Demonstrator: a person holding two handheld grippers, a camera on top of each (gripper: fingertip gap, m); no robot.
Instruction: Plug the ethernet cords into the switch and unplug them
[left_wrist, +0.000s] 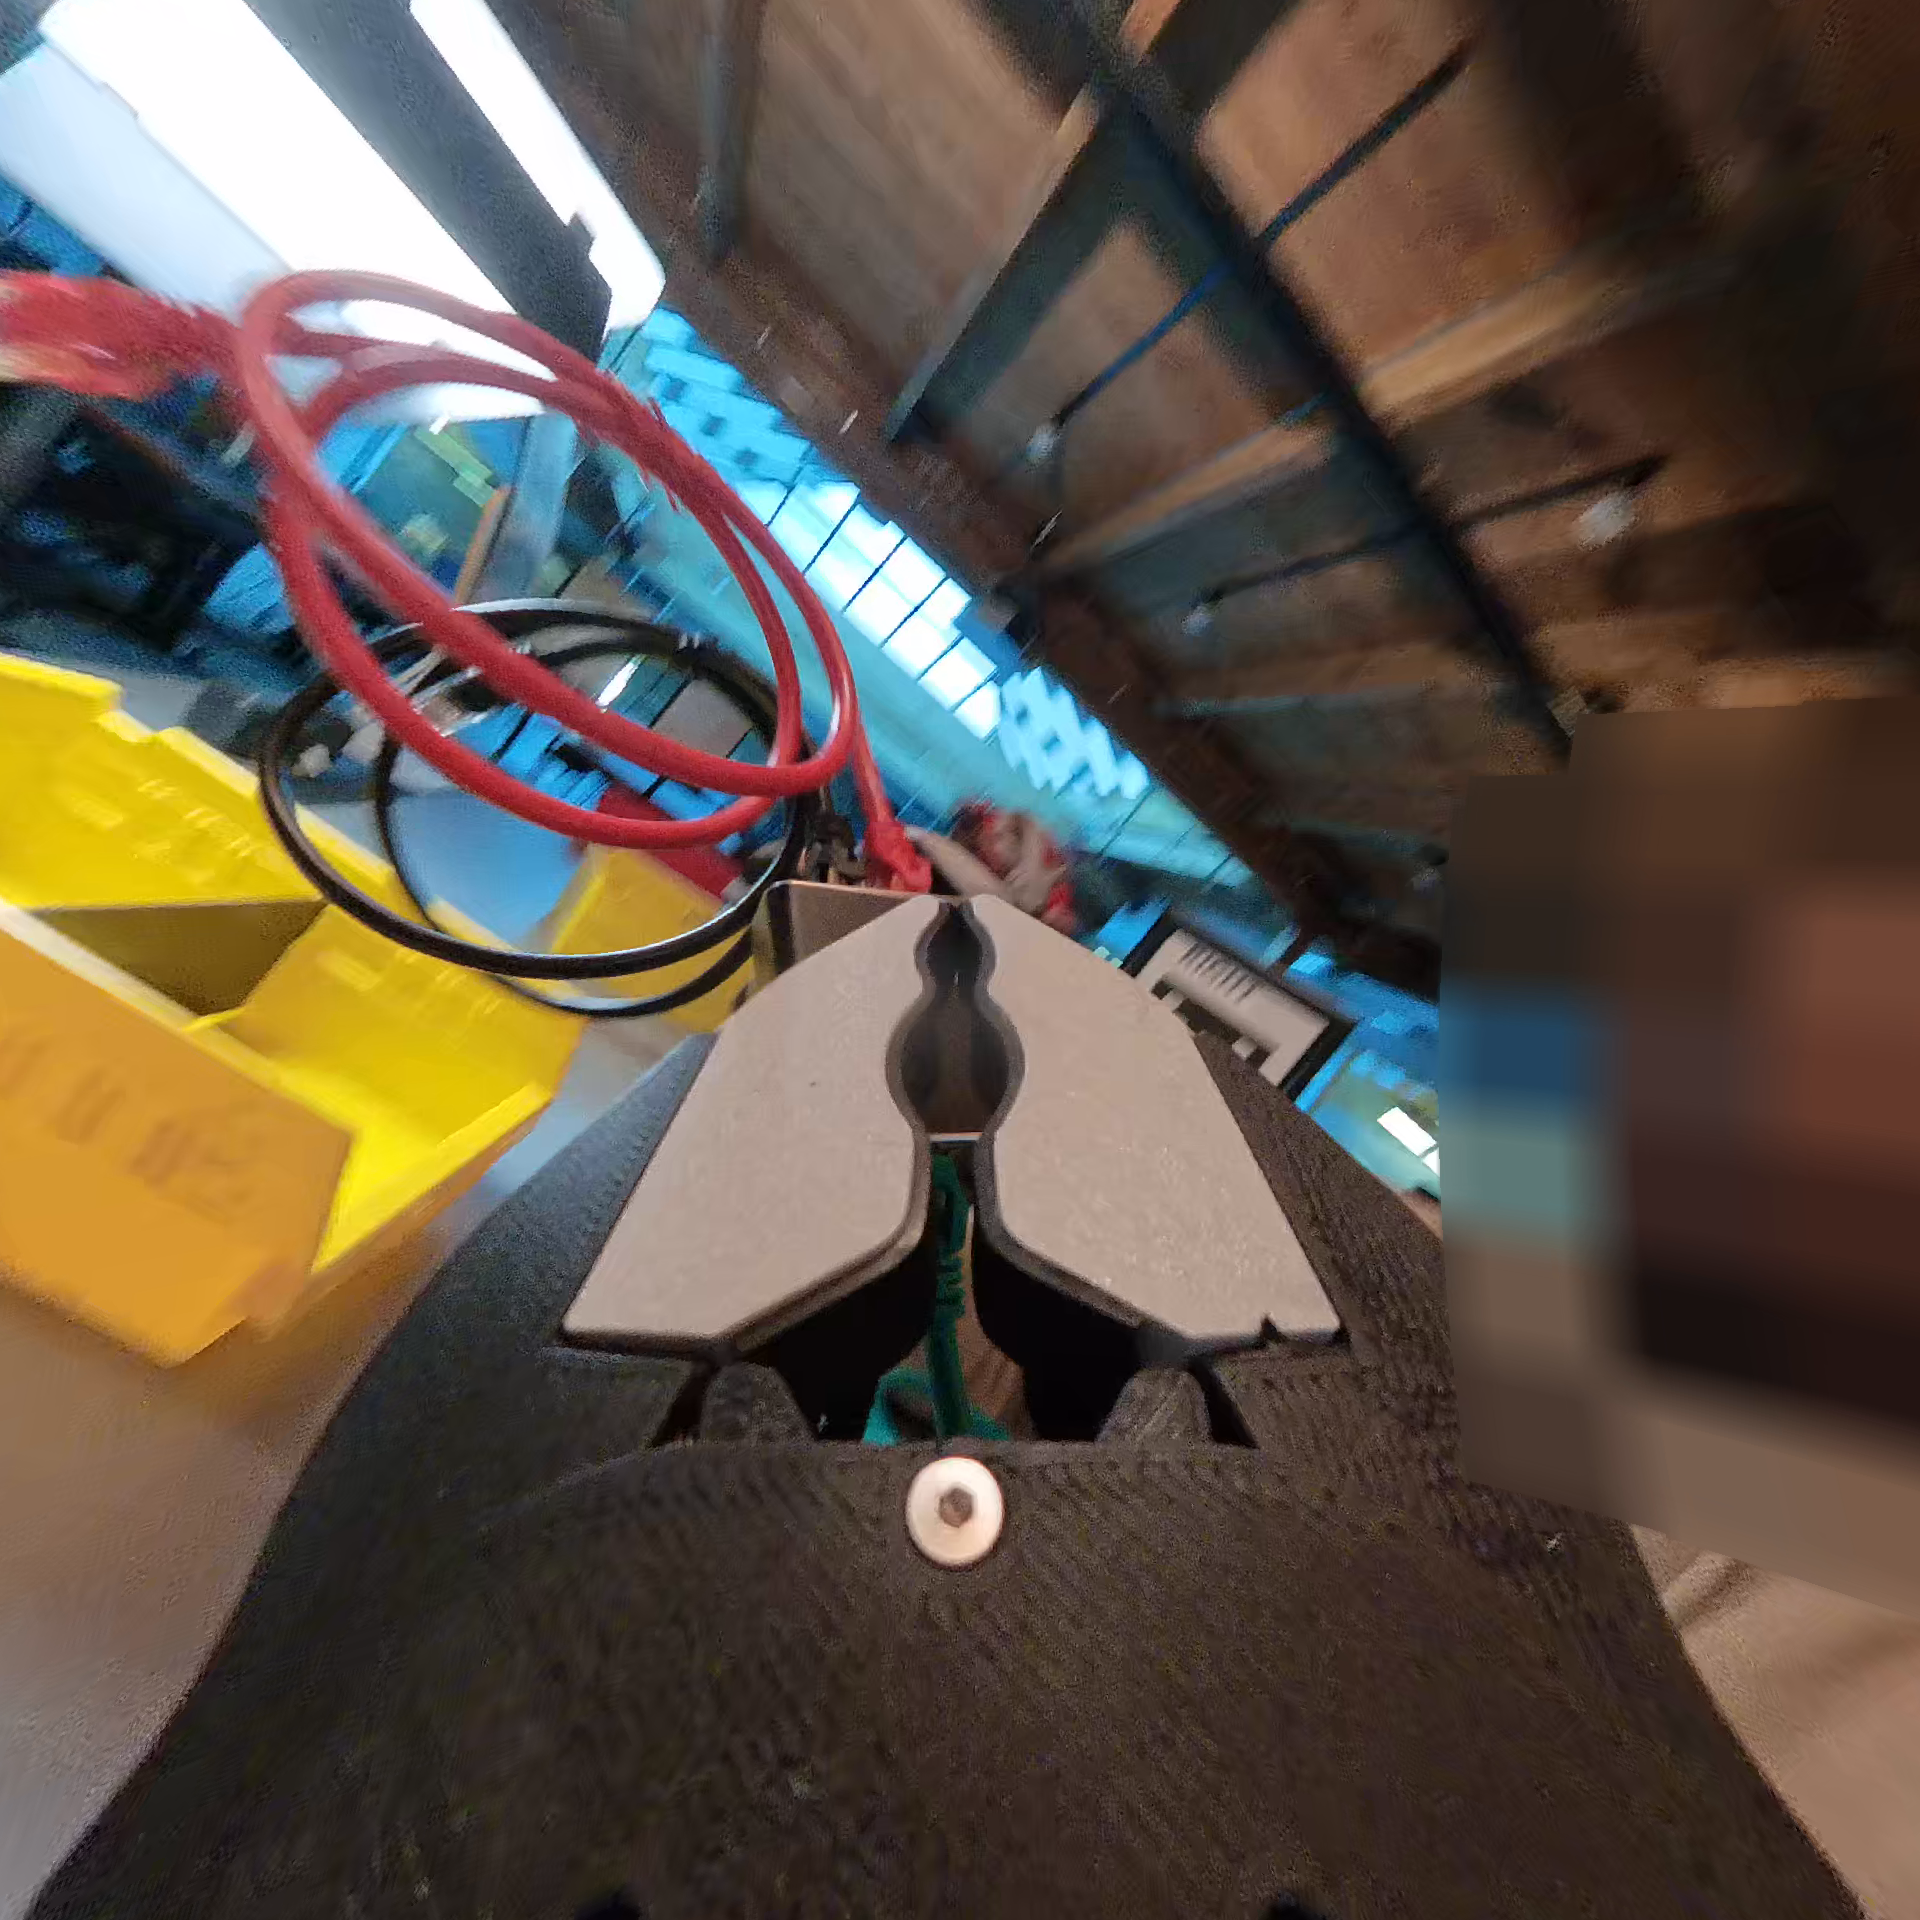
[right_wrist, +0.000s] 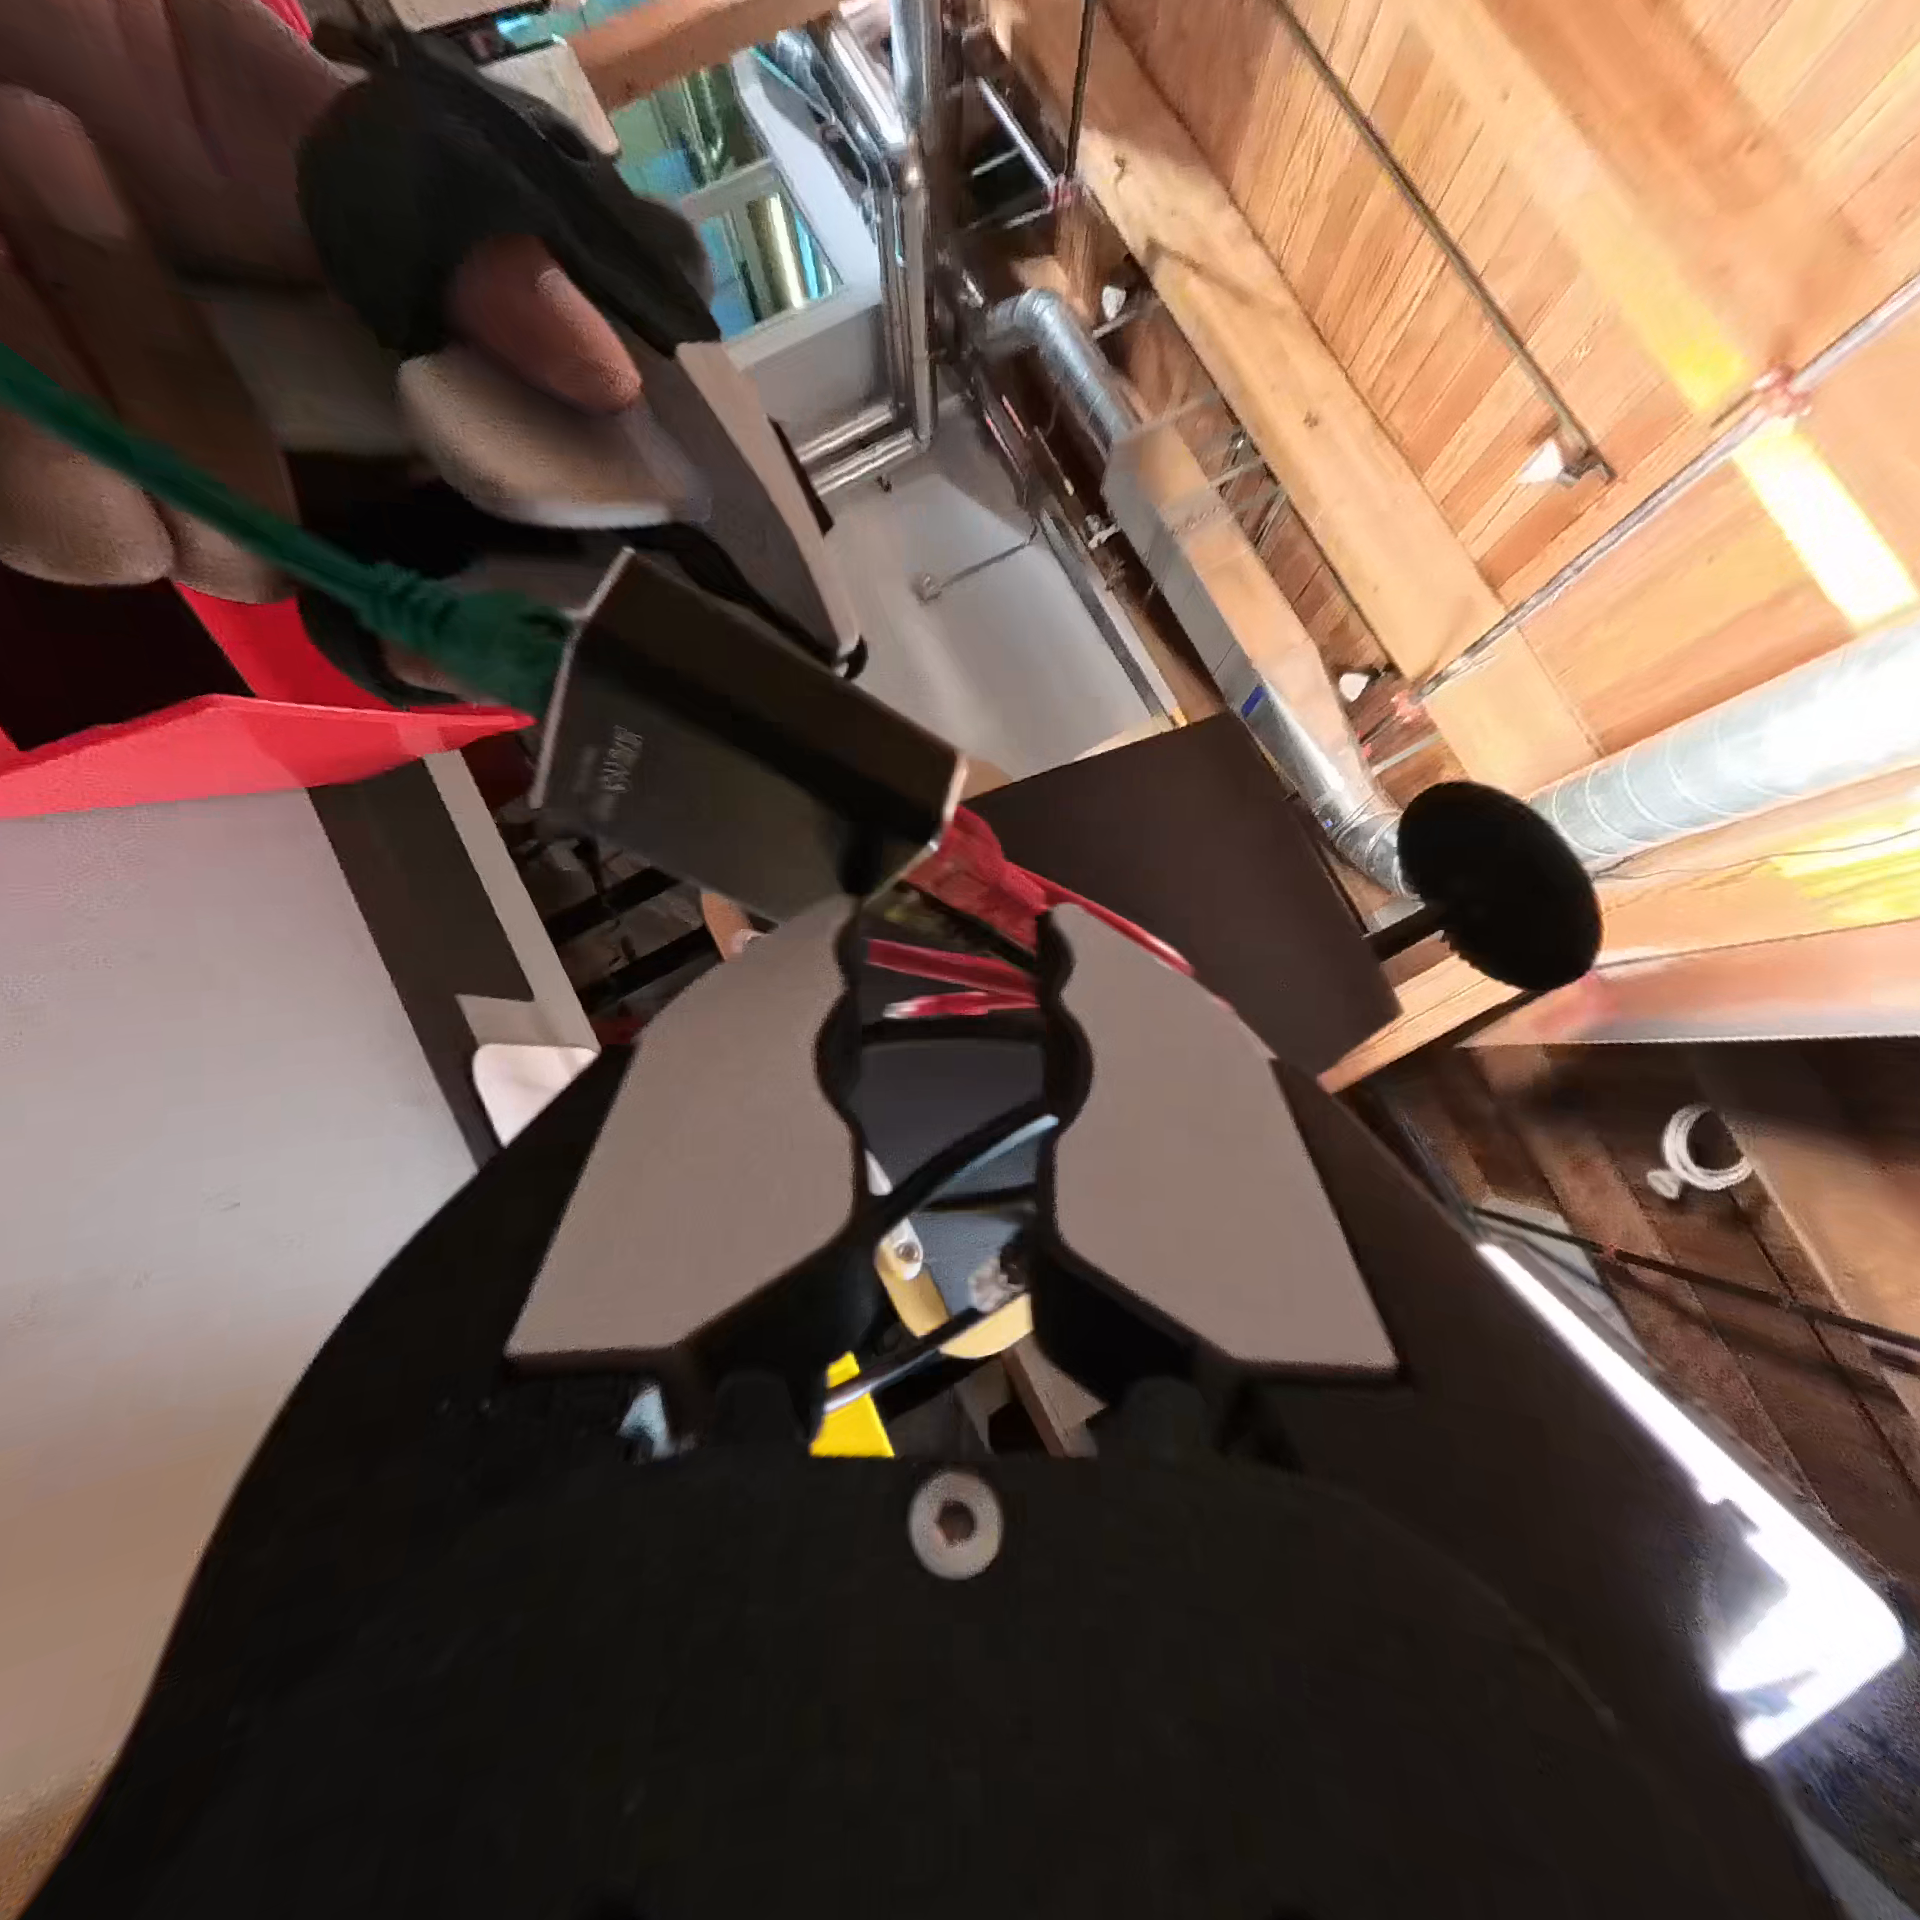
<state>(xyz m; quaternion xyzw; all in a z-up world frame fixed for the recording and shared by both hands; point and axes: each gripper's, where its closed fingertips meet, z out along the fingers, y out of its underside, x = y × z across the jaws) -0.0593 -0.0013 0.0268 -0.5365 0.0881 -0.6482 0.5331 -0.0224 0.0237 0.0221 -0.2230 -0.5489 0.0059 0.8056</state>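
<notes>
In the left wrist view my left gripper (left_wrist: 956, 906) is shut, with its tips touching. The metal switch (left_wrist: 821, 920) shows just beyond the tips. A green cord (left_wrist: 945, 1247) runs under the fingers. A red cord (left_wrist: 540, 582) and a black cord (left_wrist: 343, 883) loop in the air at left, and the red plug (left_wrist: 894, 847) sits at the switch. In the right wrist view my right gripper (right_wrist: 951, 920) is open. The dark switch (right_wrist: 727, 748) hangs just above its tips, with the green plug (right_wrist: 457, 629) in its left end. The red plug (right_wrist: 977, 857) is at its near end, untouched by the pads.
Yellow bins (left_wrist: 260, 1039) stand at left. A red bin (right_wrist: 239, 727) and a white table top (right_wrist: 187, 1039) lie at left in the right wrist view. A gloved hand (right_wrist: 540, 312) and a grey finger of the left gripper (right_wrist: 540, 457) are above the switch. A black round knob (right_wrist: 1496, 894) is at right. Tip to tip, the grippers are about 5 cm apart.
</notes>
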